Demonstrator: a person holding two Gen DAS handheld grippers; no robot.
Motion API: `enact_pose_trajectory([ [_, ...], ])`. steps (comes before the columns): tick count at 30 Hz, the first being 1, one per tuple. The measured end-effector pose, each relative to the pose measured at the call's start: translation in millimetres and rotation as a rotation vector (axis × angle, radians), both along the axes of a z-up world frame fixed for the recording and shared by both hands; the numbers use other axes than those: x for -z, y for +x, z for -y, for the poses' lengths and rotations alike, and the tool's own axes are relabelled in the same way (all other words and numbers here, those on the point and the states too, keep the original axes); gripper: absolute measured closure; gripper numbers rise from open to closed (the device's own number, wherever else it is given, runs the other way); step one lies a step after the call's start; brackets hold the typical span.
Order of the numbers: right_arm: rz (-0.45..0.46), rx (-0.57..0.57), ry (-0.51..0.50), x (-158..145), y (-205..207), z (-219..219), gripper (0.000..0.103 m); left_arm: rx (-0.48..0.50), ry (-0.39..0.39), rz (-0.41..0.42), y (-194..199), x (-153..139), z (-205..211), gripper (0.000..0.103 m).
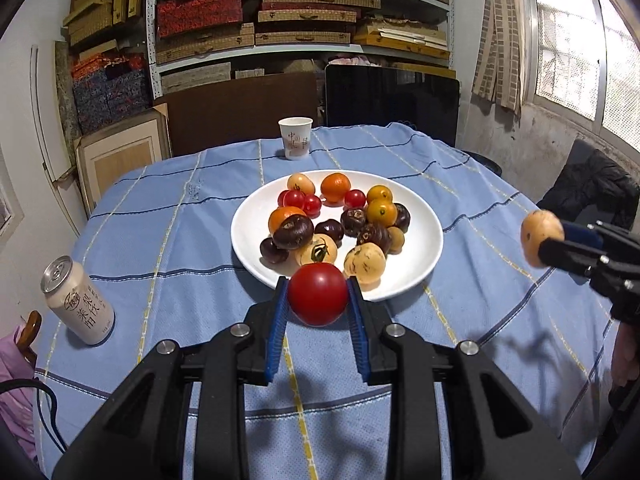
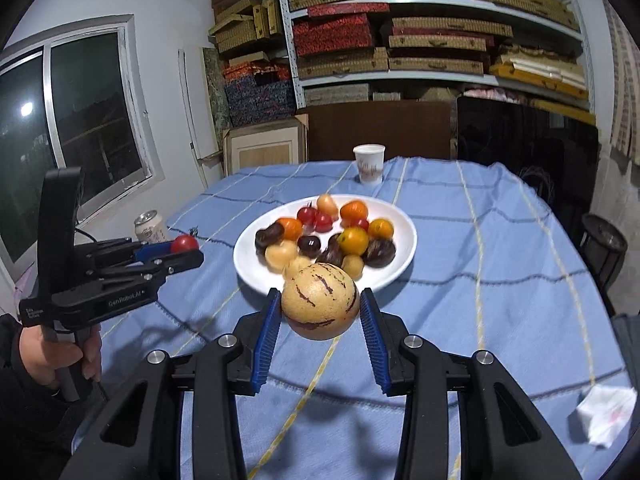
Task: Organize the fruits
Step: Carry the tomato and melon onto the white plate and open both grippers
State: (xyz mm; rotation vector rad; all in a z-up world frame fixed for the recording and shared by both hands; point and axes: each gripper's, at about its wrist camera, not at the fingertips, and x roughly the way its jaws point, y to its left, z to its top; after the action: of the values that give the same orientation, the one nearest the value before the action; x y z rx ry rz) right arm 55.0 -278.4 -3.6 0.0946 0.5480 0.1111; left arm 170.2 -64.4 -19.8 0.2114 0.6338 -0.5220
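Blue checked cloth (image 1: 168, 240) over a round table, shelves of flat boxes (image 1: 304, 12) behind.

Nearest, in the left wrist view: left gripper (image 1: 318, 300) clamped on a red tomato (image 1: 318, 294), blue pads pressing both its sides, held above the cloth just short of the plate's near rim. Seen from the right wrist view: same gripper (image 2: 182, 254) out over the table's left edge, a hand (image 2: 52, 356) wrapped round its handle.

Nearest, in the right wrist view: right gripper (image 2: 320, 308) closed on a tan melon (image 2: 319, 300) with dark purple streaks, pads against its flanks, also off the cloth and just before the plate. From the left wrist view: that gripper (image 1: 546, 242) over the table's right edge, melon (image 1: 541, 236) at its tip.

Mid-table: white plate (image 1: 424, 248) heaped with cherry tomatoes (image 1: 295, 199), oranges (image 1: 336, 187), dark chestnut-like fruits (image 1: 293, 232) and more tan melons (image 1: 365, 263).

Near the left edge: tall pale can (image 1: 78, 300), upright. Near the right edge, close in: crumpled white tissue (image 2: 608, 416).

At the far edge: paper cup (image 1: 295, 138), upright, beyond the plate.
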Motion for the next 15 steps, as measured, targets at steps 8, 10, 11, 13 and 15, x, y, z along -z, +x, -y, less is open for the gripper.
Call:
enact_pose_trajectory([
  [8,-0.011,-0.017,-0.027,-17,47,8,0.063,0.012,0.018,0.011,32,-11,25,0.075],
  [10,-0.034,-0.027,-0.021,-16,71,9,0.063,0.014,0.022,-0.002,49,-12,36,0.075],
  [11,-0.040,-0.031,-0.021,-15,81,8,0.063,0.015,0.026,-0.011,58,-11,41,0.075],
  [13,-0.054,-0.045,-0.019,-13,102,7,0.063,0.017,0.033,-0.036,79,-9,51,0.075],
  [15,-0.067,-0.061,-0.005,-10,126,7,0.063,0.019,0.030,-0.066,98,-3,58,0.075],
])
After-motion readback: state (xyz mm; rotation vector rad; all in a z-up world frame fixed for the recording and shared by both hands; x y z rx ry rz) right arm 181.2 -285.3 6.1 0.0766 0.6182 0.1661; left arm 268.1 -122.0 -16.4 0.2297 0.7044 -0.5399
